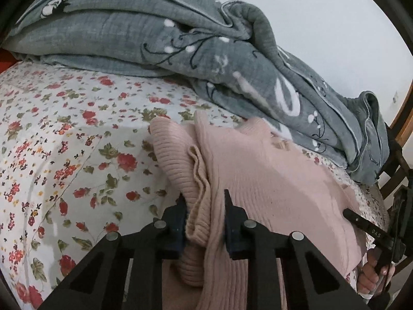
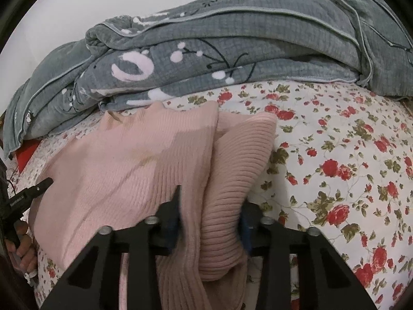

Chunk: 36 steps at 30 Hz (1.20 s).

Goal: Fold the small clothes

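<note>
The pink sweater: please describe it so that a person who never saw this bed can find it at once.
Start from the bed's floral sheet, white with red roses, and the crumpled grey blanket along its far side. Just in front of that blanket lies the pink sweater, partly folded. It is the only plain pink ribbed knit there, without any print.

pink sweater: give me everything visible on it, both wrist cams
The pink sweater is a soft ribbed knit, pale pink, with wide ribbed cuffs or hems. It lies partly folded and bunched on the floral bedsheet, its far edge against the grey blanket. The left gripper is shut on a ribbed fold at one side; the right gripper is shut on another at the other side.
</note>
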Motion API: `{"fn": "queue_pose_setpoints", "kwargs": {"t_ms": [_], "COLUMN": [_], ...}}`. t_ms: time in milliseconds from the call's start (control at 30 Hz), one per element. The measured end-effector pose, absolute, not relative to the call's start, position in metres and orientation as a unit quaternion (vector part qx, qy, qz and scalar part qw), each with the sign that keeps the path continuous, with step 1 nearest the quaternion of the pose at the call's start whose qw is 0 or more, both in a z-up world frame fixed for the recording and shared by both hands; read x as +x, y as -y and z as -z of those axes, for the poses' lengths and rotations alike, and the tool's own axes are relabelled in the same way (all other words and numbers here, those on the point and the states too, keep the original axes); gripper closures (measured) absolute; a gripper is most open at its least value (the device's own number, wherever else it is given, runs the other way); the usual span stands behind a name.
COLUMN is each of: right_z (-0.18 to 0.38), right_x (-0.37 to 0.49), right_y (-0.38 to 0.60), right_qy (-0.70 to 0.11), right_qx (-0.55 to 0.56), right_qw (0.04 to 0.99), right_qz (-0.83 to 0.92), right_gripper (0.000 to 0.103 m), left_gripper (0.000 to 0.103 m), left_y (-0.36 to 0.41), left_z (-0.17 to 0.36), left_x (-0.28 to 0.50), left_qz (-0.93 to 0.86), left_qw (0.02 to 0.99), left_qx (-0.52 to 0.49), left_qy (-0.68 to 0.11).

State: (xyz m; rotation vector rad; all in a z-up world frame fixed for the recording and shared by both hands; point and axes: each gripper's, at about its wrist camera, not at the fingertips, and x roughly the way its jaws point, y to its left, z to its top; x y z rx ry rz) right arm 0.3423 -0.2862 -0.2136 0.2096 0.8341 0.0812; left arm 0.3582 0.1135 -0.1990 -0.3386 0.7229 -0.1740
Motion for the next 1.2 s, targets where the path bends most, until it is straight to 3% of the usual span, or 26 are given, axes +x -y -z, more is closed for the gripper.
{"fn": "queue_pose_setpoints", "kwargs": {"t_ms": [100,167,267,733,1200], "right_z": [0.215,0.217,0.222,0.222,0.218], "right_x": [0.343,0.345,0.351,0.35,0.347], "right_y": [0.287,0.288,0.29,0.291,0.291], "right_qy": [-0.409,-0.415,-0.43,-0.421,-0.417], "right_qx": [0.107,0.11,0.122,0.128,0.128], "right_qw": [0.906,0.902,0.893,0.897,0.899], "right_qz": [-0.04,-0.042,-0.05,-0.045,-0.036], "right_gripper": [0.075,0.063,0.054,0.055,0.065], "left_gripper": [0.078,0.067,0.06,0.061,0.064], "left_y": [-0.113,-0.112,-0.11,-0.112,-0.112], "left_z": [0.201,0.202,0.205,0.205,0.204], "left_x": [0.361,0.363,0.368,0.367,0.367], "left_qz": [0.081,0.076,0.072,0.073,0.072], "left_qw": [0.914,0.912,0.909,0.909,0.911], "left_qx": [-0.167,-0.163,-0.157,-0.159,-0.153], "left_qy": [-0.36,-0.368,-0.379,-0.378,-0.377]}}
